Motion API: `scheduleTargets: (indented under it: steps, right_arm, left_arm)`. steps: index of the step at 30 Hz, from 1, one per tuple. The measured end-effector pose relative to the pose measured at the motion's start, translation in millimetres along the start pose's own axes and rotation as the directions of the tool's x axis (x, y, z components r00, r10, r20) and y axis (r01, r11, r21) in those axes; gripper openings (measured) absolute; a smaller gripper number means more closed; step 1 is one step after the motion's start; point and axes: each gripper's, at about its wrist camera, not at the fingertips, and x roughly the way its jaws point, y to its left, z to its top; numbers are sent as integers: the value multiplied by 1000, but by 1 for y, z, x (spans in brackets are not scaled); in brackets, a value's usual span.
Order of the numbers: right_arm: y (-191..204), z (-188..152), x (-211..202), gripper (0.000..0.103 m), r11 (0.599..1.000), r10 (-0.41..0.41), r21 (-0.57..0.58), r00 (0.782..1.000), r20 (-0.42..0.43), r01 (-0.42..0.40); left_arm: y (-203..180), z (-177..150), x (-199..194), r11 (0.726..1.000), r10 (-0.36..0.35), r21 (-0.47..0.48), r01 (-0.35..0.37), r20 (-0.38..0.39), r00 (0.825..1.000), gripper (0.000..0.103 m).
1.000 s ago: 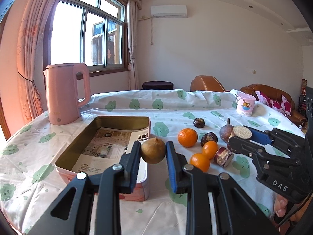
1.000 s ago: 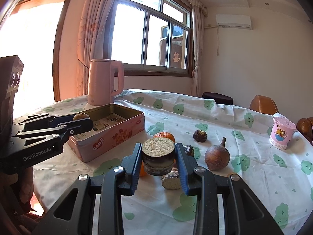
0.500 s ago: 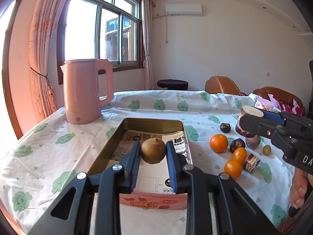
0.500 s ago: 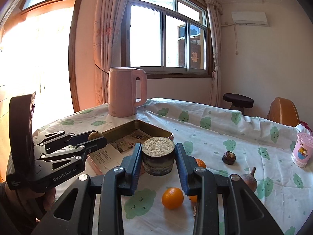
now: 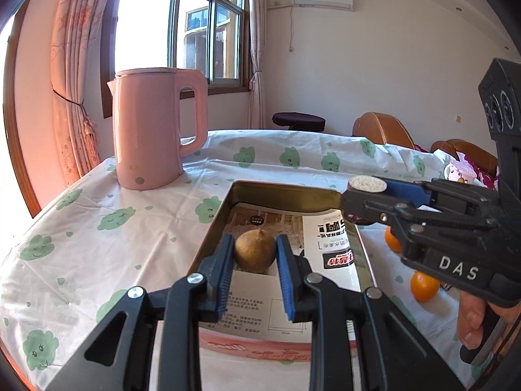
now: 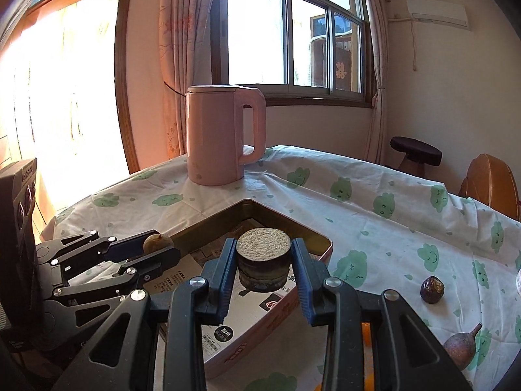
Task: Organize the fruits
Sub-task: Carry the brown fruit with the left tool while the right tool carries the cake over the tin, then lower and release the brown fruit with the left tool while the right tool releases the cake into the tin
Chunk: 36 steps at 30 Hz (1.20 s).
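My left gripper (image 5: 255, 254) is shut on a round tan fruit (image 5: 254, 250) and holds it over the near part of the pink tin box (image 5: 280, 192), whose floor is lined with printed paper. My right gripper (image 6: 263, 260) is shut on a short cut piece of dark sugarcane (image 6: 263, 262) with a pale top, held above the same box (image 6: 320, 241). In the left wrist view the right gripper (image 5: 358, 202) hangs over the box's right rim. In the right wrist view the left gripper (image 6: 153, 247) with its fruit (image 6: 158, 242) sits at the left.
A pink kettle (image 5: 153, 127) stands beyond the box on the white cloth with green prints. Oranges (image 5: 423, 285) lie right of the box. A dark round fruit (image 6: 431, 289) and a brown pear-shaped fruit (image 6: 460, 347) lie further right. A pink cup (image 5: 459, 171) stands far right.
Both grippers have moved left from the fruit pile to above the tin box, each still holding its item. The box and kettle now look closer.
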Motion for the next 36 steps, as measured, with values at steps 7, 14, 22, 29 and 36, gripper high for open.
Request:
scheduleTargets:
  steps: [7, 14, 22, 29, 36]
  right_arm:
    - [8, 2, 38, 36, 1000, 3, -20, 995, -95, -5]
    - [12, -1, 50, 36, 1000, -11, -28, 993, -122, 7]
    - [11, -1, 61, 36, 999, -33, -36, 988, -152, 28]
    - [2, -10, 72, 37, 999, -49, -4, 974, -222, 49]
    - [-3, -12, 65, 37, 995, -91, 16, 966, -240, 98]
  left_arm:
    - [7, 0, 8, 1000, 5, -8, -5, -32, 999, 27]
    - [9, 0, 13, 1000, 5, -16, -6, -40, 999, 27]
    - [8, 0, 21, 1000, 8, -8, -8, -77, 997, 28]
    - [7, 0, 33, 1000, -10, -5, 9, -135, 991, 29]
    - [8, -2, 40, 1000, -18, -12, 16, -171, 985, 31]
